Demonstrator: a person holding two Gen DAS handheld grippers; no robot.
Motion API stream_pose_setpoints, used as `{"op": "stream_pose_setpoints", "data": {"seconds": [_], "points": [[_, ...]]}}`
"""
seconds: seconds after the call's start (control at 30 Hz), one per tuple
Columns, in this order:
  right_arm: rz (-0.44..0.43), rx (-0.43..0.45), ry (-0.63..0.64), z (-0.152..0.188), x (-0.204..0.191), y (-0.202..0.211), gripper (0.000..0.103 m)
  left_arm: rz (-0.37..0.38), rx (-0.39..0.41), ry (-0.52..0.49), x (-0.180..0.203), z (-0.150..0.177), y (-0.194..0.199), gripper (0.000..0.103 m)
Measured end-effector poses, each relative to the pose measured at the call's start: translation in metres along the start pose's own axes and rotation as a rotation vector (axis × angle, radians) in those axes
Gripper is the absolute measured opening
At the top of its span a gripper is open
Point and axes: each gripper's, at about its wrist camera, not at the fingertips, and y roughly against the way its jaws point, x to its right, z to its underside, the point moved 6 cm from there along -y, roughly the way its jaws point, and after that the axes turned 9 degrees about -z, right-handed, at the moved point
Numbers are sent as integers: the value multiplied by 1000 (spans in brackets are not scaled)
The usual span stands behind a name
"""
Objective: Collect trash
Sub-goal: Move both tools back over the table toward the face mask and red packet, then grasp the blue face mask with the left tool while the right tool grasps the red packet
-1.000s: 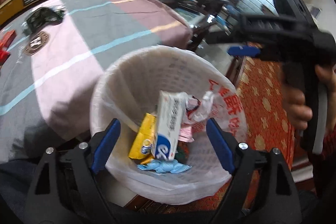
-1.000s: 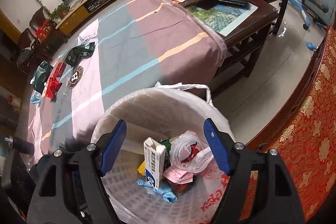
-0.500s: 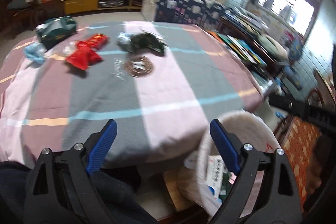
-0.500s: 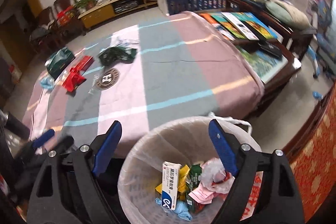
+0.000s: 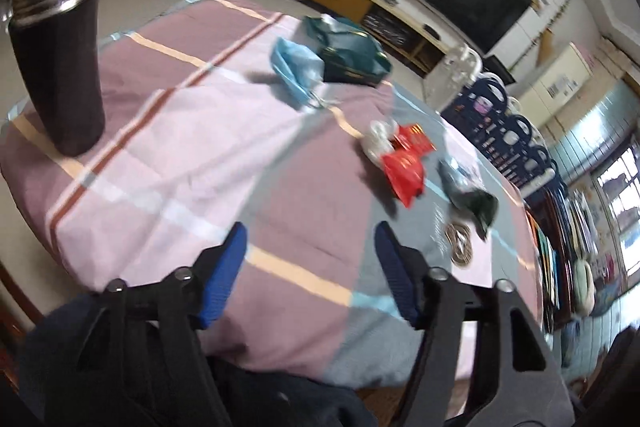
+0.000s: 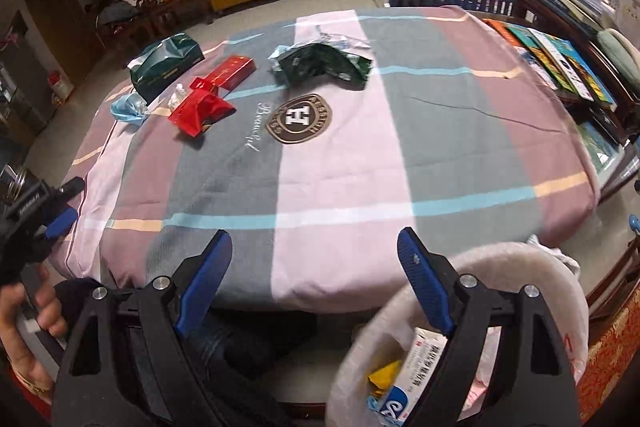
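The left claw (image 5: 310, 267) hangs over the near edge of the striped cloth on the tabletop (image 5: 192, 131); its jaws have just been closing, yet they stand apart with nothing between them. The trash lies well beyond it, toward the upper right of the left wrist view: a blue face mask (image 5: 296, 67) touching a dark green box (image 5: 352, 55), then red wrappers (image 5: 404, 163) and a dark green packet (image 5: 476, 203). A dark cup (image 5: 58, 67) with a spoon stands upper left.

The right claw (image 6: 314, 263) is wide open and empty. Below it at lower right is the lined waste bin (image 6: 520, 259) with a white carton (image 6: 416, 371) inside. The remaining trash sits well away in the upper left of that frame.
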Motion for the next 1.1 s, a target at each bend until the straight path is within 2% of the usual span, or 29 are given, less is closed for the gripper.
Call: {"op": "stream_pose_setpoints", "data": {"seconds": [0.13, 0.17, 0.23, 0.3, 0.37, 0.5, 0.57, 0.6, 0.63, 0.67, 0.73, 0.87, 0.93, 1.07, 1.1], "points": [[-49, -15, 33, -8, -23, -16, 83, -27, 24, 30, -6, -61, -25, 61], [-52, -13, 45, -9, -27, -18, 83, -19, 29, 38, -6, -75, -35, 64], [-39, -7, 71, -12, -31, -23, 83, -10, 31, 36, -5, -103, -62, 78], [-32, -14, 81, -16, -31, -32, 83, -41, 29, 29, -9, -125, -94, 82], [-34, -36, 71, -23, -29, -44, 83, -96, 13, 43, -14, -138, -121, 85], [-64, -64, 34, -45, -34, -78, 83, -60, -14, 64, -13, -150, -166, 85], [-71, -69, 38, -59, -43, -98, 83, -28, -14, 44, -7, -152, -181, 83], [-77, -70, 43, -64, -48, -107, 83, -14, -9, 23, -3, -154, -185, 69], [-86, -70, 44, -71, -55, -116, 83, -7, -7, -16, 3, -156, -188, 44], [-101, -66, 33, -79, -62, -127, 83, -15, -7, -63, 8, -156, -190, 39], [-143, -31, -9, -93, -73, -141, 83, -14, 27, -117, 16, -157, -187, 18], [-168, -39, -87, -117, -93, -180, 83, 20, 95, -112, 18, -159, -158, 11], [-145, -67, -130, -126, -98, -201, 83, 33, 145, -109, 19, -160, -137, 10], [-117, -66, -163, -135, -99, -219, 83, 84, 209, -109, 21, -155, -101, 10], [-115, -67, -148, -135, -100, -220, 79, 102, 219, -108, 22, -153, -95, 10]]}}
